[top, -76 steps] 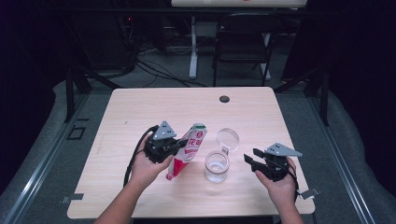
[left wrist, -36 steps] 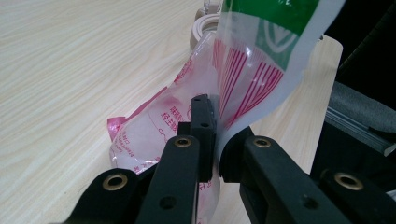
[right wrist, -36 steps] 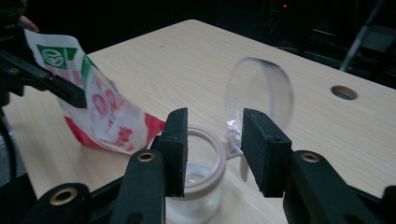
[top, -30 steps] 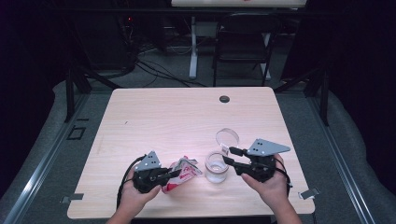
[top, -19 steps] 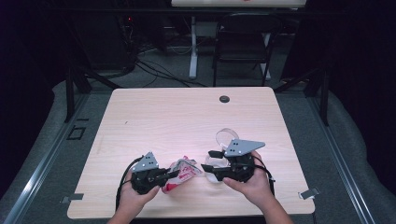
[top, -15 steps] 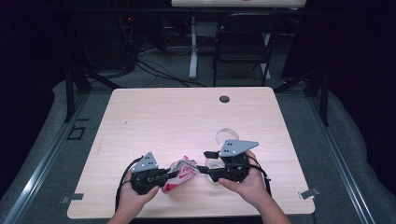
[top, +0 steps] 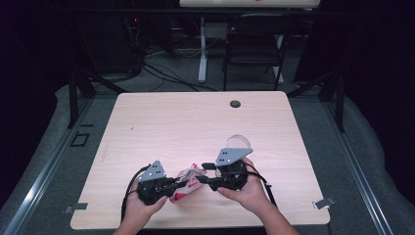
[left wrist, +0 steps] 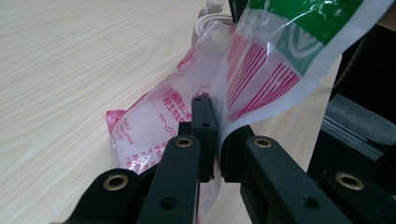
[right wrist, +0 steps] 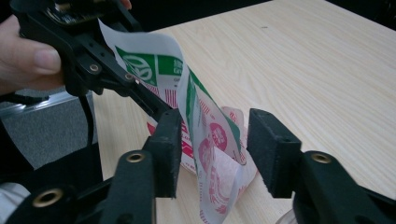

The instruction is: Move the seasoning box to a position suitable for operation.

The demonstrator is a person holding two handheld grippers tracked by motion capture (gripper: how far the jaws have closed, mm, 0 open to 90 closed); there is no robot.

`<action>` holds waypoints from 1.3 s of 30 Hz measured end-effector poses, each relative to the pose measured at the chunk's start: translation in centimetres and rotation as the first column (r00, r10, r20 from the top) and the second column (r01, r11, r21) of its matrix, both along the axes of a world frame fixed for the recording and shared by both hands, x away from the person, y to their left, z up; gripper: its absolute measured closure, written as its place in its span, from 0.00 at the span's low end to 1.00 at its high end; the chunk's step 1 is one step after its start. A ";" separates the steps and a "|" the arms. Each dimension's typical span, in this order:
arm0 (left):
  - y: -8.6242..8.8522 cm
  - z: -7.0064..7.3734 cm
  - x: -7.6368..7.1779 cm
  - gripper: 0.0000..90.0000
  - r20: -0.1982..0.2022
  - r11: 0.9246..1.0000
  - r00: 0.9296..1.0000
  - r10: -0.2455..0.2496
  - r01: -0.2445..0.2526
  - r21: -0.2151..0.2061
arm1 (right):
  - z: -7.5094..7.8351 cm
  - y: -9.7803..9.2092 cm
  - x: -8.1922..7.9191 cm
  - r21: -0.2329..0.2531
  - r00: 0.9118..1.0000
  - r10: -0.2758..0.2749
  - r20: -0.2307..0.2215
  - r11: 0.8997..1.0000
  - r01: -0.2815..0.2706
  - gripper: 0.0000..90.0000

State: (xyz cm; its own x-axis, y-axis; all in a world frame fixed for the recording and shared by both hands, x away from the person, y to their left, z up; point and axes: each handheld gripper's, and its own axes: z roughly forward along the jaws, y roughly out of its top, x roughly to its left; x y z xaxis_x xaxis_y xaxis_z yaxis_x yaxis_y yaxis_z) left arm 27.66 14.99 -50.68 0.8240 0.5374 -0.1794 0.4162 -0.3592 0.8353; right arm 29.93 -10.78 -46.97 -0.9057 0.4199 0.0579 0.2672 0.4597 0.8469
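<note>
Dim room with cables and a chair in the back, and a light wooden table (top: 195, 122) up front. Near its front edge, the left gripper (left wrist: 212, 140) is pinched tight on a crinkly plastic packet printed in pink, white and green (left wrist: 261, 70). The right gripper (right wrist: 212, 154) sits with its jaws apart, the packet's other end between them, not clamped. A clear plastic cup (top: 238, 142) sits just behind the right gripper.

High overhead; gripper views close, sharing packet (left wrist: 261, 70).
</note>
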 end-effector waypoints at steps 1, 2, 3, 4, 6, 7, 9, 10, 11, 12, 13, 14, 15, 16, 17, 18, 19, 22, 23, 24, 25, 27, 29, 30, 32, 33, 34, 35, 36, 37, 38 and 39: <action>0.0 0.0 0.0 0.97 0.003 1.000 1.000 0.000 0.000 0.000 | -0.1 0.1 0.1 -0.011 1.000 0.003 0.000 1.000 -0.003 0.64; 0.0 0.0 0.0 0.97 0.000 1.000 1.000 0.002 -0.002 -0.005 | -0.3 0.2 0.1 -0.008 1.000 0.004 -0.002 1.000 -0.004 0.66; 0.1 0.0 0.0 0.97 -0.001 1.000 1.000 0.003 -0.003 -0.005 | -0.4 0.2 0.2 -0.015 1.000 0.007 -0.004 1.000 -0.007 0.68; 0.1 0.0 0.0 0.97 -0.002 1.000 1.000 0.001 -0.001 -0.002 | -0.5 0.3 0.2 -0.023 1.000 0.010 -0.004 1.000 -0.010 0.69; 0.1 -0.1 0.0 0.97 -0.002 1.000 1.000 0.001 -0.001 -0.011 | -0.7 0.4 0.3 -0.030 1.000 0.009 -0.007 0.999 -0.009 0.72; 0.1 -0.1 0.0 0.97 -0.002 1.000 1.000 0.001 -0.001 -0.012 | -0.7 0.4 0.4 -0.041 1.000 0.014 -0.007 0.999 -0.014 0.73; 0.1 -0.1 0.0 0.97 0.000 1.000 1.000 0.002 -0.002 -0.011 | -0.8 0.5 0.4 -0.045 1.000 0.020 -0.009 0.999 -0.020 0.75; 0.1 -0.1 0.0 0.97 0.000 1.000 1.000 0.001 -0.001 -0.010 | -0.8 0.5 0.4 -0.047 1.000 0.019 -0.010 0.999 -0.020 0.76; 0.1 -0.1 0.0 0.97 0.001 1.000 1.000 0.002 -0.002 -0.009 | -0.9 0.5 0.5 -0.048 1.000 0.020 -0.011 0.999 -0.020 0.77; 0.1 -0.1 0.0 0.97 0.000 1.000 1.000 0.002 -0.002 -0.010 | -0.9 0.6 0.5 -0.049 1.000 0.021 -0.012 0.999 -0.022 0.78; 0.1 -0.1 0.0 0.97 0.000 1.000 1.000 0.002 -0.002 -0.010 | -1.0 0.6 0.5 -0.053 1.000 0.018 -0.012 0.998 -0.019 0.79; 0.1 -0.1 0.0 0.97 0.000 1.000 1.000 0.001 -0.001 -0.010 | -1.0 0.6 0.5 -0.055 1.000 0.018 -0.013 0.998 -0.018 0.79; 0.1 -0.1 0.0 0.97 0.002 1.000 1.000 0.000 0.000 -0.008 | -1.1 0.7 0.5 -0.063 1.000 0.020 -0.013 0.998 -0.021 0.80; 0.1 -0.1 0.0 0.97 0.002 1.000 1.000 0.000 0.000 -0.008 | -1.1 0.7 0.5 -0.069 1.000 0.022 -0.012 0.997 -0.023 0.81; 0.1 -0.1 0.0 0.97 -0.002 1.000 1.000 0.000 0.000 -0.009 | -1.1 0.7 0.6 -0.075 1.000 0.022 -0.011 0.997 -0.023 0.82; 0.1 -0.1 0.0 0.97 -0.002 1.000 1.000 0.000 0.000 -0.009 | -1.2 0.8 0.6 -0.076 1.000 0.021 -0.012 0.997 -0.021 0.83; 0.1 -0.1 0.0 0.97 -0.002 1.000 1.000 0.000 0.000 -0.009 | -1.2 0.8 0.6 -0.081 1.000 0.023 -0.013 0.996 -0.024 0.85; 0.1 -0.1 0.0 0.97 -0.002 1.000 1.000 -0.002 0.002 -0.009 | -1.4 0.8 0.6 -0.087 1.000 0.022 -0.013 0.996 -0.023 0.92; 0.0 -0.1 -0.1 0.97 -0.005 1.000 1.000 -0.002 0.002 -0.008 | -1.4 0.8 0.6 -0.092 1.000 0.021 -0.013 0.996 -0.023 0.94; 0.0 -0.1 -0.1 0.97 -0.004 1.000 1.000 -0.003 0.003 -0.007 | -1.5 0.8 0.6 -0.087 1.000 0.019 -0.016 0.996 -0.020 0.96; 0.0 -0.1 0.0 0.97 -0.001 1.000 1.000 -0.003 0.003 -0.007 | -1.4 0.8 0.7 -0.096 1.000 0.020 -0.018 0.995 -0.022 0.97; 0.0 -0.1 0.0 0.97 0.000 1.000 1.000 -0.003 0.003 -0.007 | -1.4 0.8 0.7 -0.099 1.000 0.018 -0.017 0.995 -0.019 0.98; 0.0 -0.1 0.0 0.97 0.000 1.000 1.000 -0.002 0.002 -0.007 | -1.4 0.8 0.6 -0.094 1.000 0.015 -0.015 0.995 -0.016 0.99; 0.0 -0.1 -0.1 0.97 -0.002 1.000 1.000 0.000 0.000 -0.009 | -1.4 0.9 0.6 -0.097 1.000 0.015 -0.013 0.995 -0.017 1.00; 0.1 -0.1 -0.1 0.96 0.003 1.000 1.000 -0.001 0.001 -0.005 | -1.4 0.9 0.7 -0.098 1.000 0.017 -0.013 0.995 -0.018 1.00; 0.1 0.0 -0.1 0.96 0.006 1.000 1.000 -0.001 0.001 -0.002 | -1.4 1.0 0.6 -0.098 1.000 0.015 -0.011 0.995 -0.016 1.00; 0.1 0.0 -0.1 0.96 0.006 1.000 1.000 0.002 -0.002 -0.001 | -1.3 1.0 0.6 -0.103 1.000 0.015 -0.011 0.995 -0.016 1.00; 0.1 0.0 -0.2 0.96 0.009 1.000 1.000 0.004 -0.004 -0.001 | -1.3 1.0 0.6 -0.104 1.000 0.015 -0.011 0.994 -0.016 1.00; 0.2 0.0 -0.2 0.96 0.012 1.000 1.000 0.005 -0.005 0.001 | -1.2 1.1 0.6 -0.099 1.000 0.012 -0.013 0.995 -0.013 1.00; 0.2 0.0 -0.3 0.96 0.019 1.000 1.000 0.009 -0.009 -0.004 | -1.2 1.1 0.6 -0.103 1.000 0.007 -0.009 0.995 -0.008 1.00; 0.3 0.1 -0.3 0.95 0.024 1.000 1.000 0.009 -0.009 -0.001 | -1.1 1.2 0.6 -0.107 1.000 0.008 -0.007 0.994 -0.008 1.00; 0.3 0.1 -0.4 0.94 0.022 1.000 1.000 0.011 -0.011 -0.007 | -1.1 1.3 0.5 -0.109 1.000 0.004 -0.003 0.994 -0.004 1.00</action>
